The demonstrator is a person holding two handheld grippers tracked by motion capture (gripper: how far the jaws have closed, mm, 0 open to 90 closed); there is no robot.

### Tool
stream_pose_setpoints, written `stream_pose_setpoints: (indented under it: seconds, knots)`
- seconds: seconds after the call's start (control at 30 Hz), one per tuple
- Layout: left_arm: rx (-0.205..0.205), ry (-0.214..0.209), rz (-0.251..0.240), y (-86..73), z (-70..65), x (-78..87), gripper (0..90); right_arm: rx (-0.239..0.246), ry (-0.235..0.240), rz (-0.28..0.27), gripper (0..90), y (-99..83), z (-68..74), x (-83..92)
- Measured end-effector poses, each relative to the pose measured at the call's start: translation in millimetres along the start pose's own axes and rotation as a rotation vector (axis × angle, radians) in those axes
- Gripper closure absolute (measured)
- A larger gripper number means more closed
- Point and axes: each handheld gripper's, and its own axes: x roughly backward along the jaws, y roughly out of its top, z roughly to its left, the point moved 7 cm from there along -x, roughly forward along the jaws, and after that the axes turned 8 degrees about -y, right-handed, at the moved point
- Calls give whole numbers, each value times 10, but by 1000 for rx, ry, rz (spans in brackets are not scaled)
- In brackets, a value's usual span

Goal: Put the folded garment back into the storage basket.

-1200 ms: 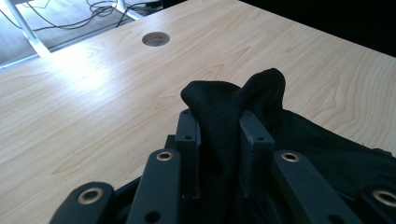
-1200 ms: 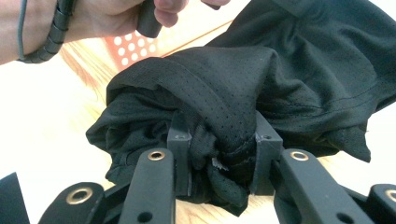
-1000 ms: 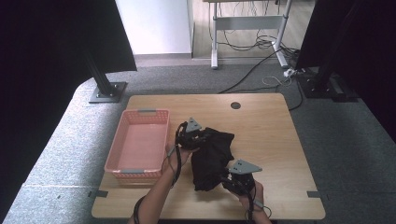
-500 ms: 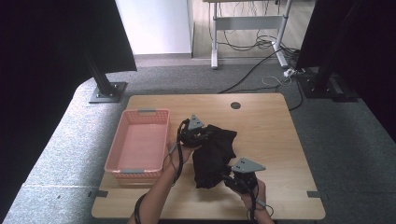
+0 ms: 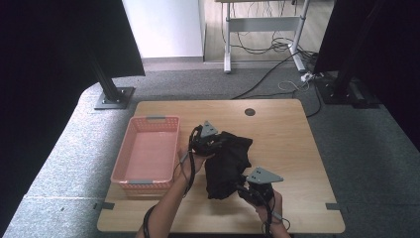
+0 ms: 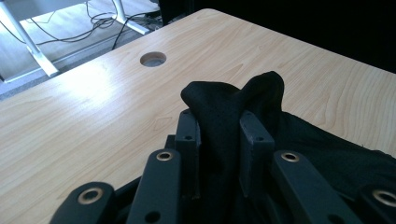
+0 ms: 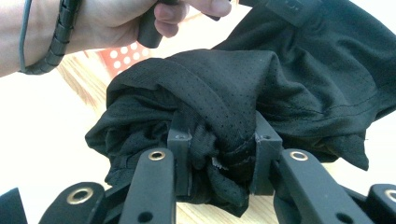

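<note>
On a wooden table (image 5: 292, 134), just beside a pink basket (image 5: 147, 153), the left gripper (image 6: 219, 135) and right gripper (image 7: 223, 140) each clamp a black garment (image 5: 229, 161).

Soft daylight from the pale floor beyond the table (image 5: 277, 119) leaves the high view evenly lit but dark at both sides, while glare bleaches the tabletop in the right gripper view, the black garment (image 7: 261, 79) swallows detail, and the near jaws there look slightly soft.
</note>
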Motion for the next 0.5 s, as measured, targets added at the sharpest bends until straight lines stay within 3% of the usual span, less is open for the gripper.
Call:
stream_pose_setpoints:
  seconds: [0.5]
  knots:
    - [-16,16,2,96,-6,86,721,-12,-18,-13,679,111,17,72]
